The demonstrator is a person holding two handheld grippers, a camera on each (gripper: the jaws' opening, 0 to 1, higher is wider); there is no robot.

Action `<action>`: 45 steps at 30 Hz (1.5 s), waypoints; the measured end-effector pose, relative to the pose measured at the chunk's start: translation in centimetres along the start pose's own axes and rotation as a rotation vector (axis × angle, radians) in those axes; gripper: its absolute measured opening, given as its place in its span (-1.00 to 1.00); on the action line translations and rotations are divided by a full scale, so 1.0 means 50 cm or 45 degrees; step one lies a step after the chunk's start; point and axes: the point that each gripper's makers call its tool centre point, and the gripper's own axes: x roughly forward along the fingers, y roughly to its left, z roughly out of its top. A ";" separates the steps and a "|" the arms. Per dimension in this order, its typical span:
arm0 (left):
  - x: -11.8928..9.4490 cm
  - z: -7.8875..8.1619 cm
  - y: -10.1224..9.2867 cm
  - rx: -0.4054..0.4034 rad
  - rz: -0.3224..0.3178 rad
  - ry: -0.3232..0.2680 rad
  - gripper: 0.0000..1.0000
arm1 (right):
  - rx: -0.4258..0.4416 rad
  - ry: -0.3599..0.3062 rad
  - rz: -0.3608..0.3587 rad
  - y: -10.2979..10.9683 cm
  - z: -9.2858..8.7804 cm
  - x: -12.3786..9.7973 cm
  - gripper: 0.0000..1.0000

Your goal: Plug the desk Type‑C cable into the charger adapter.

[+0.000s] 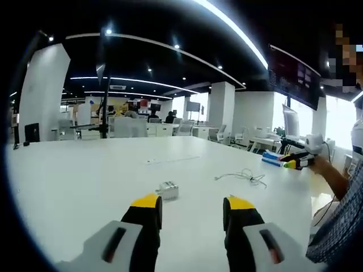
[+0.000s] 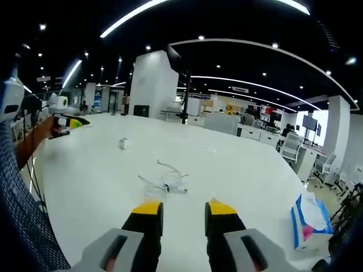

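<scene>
Both grippers, left (image 1: 191,211) and right (image 2: 178,214), are held open, nothing gripped. The loose cable (image 2: 167,180) mid-desk (image 1: 85,175) could get snagged and dragged, and the light adapter (image 1: 168,190) knocked.

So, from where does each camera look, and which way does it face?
Left gripper view: rides on the left hand-held gripper, jaws apart, facing the charger adapter and the Type-C cable on the white desk; a forearm and checked sleeve show at right.
Right gripper view: rides on the right hand-held gripper, jaws apart, facing the cable; tissue pack at right.
Shared: desk, cable, adapter.
</scene>
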 end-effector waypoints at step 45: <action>-0.022 -0.011 0.014 0.031 0.051 0.065 -0.17 | 0.025 0.048 0.027 0.008 -0.003 0.003 -0.34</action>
